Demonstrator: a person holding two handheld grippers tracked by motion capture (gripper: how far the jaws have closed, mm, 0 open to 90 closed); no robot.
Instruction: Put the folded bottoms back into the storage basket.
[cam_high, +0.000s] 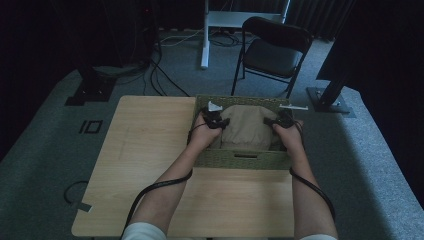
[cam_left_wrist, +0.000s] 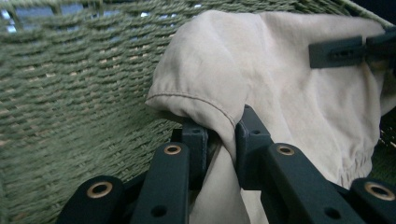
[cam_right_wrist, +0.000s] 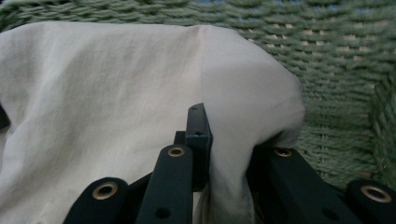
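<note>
Beige cloth (cam_high: 248, 126) sits bunched inside the green woven basket (cam_high: 240, 161) at the table's far right. Your left gripper (cam_left_wrist: 220, 140) and right gripper (cam_right_wrist: 226, 140) each pinch a fold at opposite ends. To lift it cleanly, raise both evenly, clearing the basket walls.

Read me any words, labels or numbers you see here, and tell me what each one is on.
"10", or perhaps "IO": black marks on the grey floor left of the table.
No print shows on the basket, the cloth or the grippers.
</note>
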